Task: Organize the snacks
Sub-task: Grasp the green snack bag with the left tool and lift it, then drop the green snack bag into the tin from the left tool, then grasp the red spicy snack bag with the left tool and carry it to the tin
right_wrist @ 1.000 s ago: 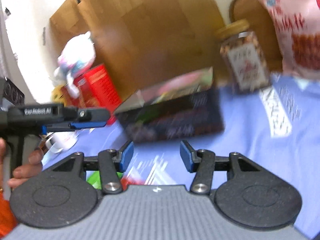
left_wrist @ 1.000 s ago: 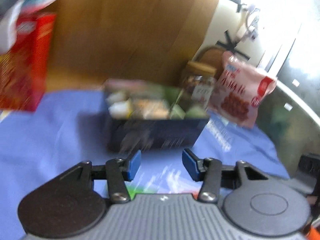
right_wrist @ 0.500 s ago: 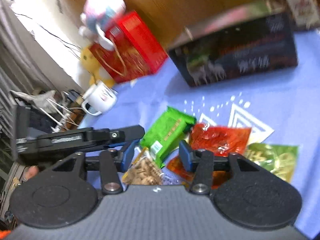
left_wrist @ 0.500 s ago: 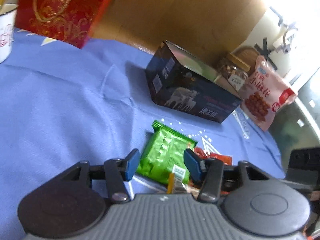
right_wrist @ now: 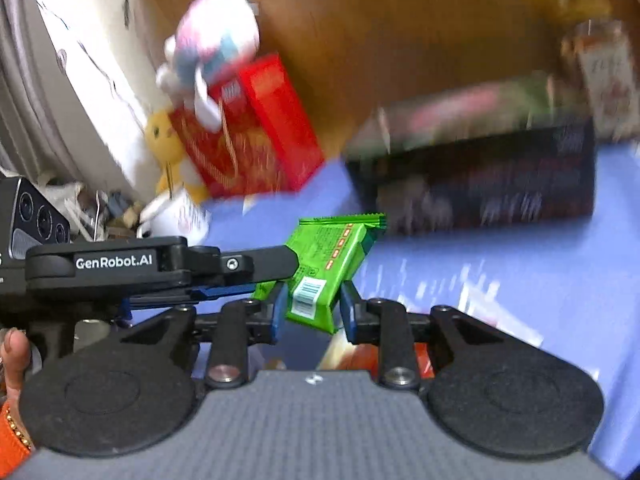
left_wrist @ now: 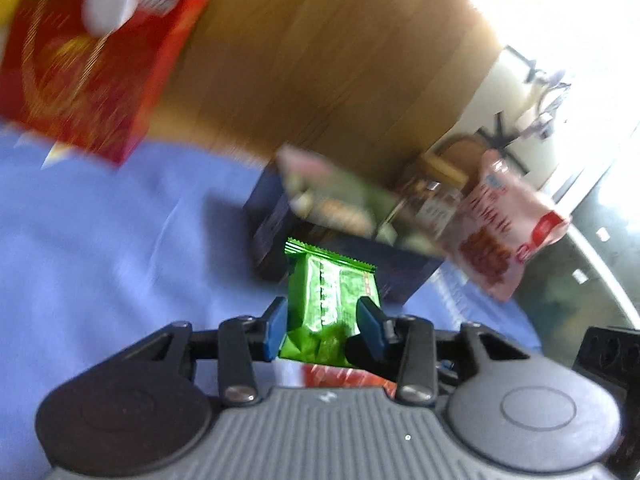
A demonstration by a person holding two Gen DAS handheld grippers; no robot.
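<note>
A red gift bag [left_wrist: 84, 68] stands far left on the blue cloth [left_wrist: 100, 240]. The left gripper [left_wrist: 322, 328] pinches a green snack packet [left_wrist: 330, 300] off the cloth, before the dark box [left_wrist: 340, 216]; the right gripper [right_wrist: 314, 312] clamps the same packet's other end.

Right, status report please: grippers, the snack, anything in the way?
Left gripper shut on green packet. Right gripper flanks its barcode end, grip unclear. Box ahead, nothing between.

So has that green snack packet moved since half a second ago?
Yes. The green packet lay on the blue cloth; now it's lifted off it in the left claw, toward the dark box.
</note>
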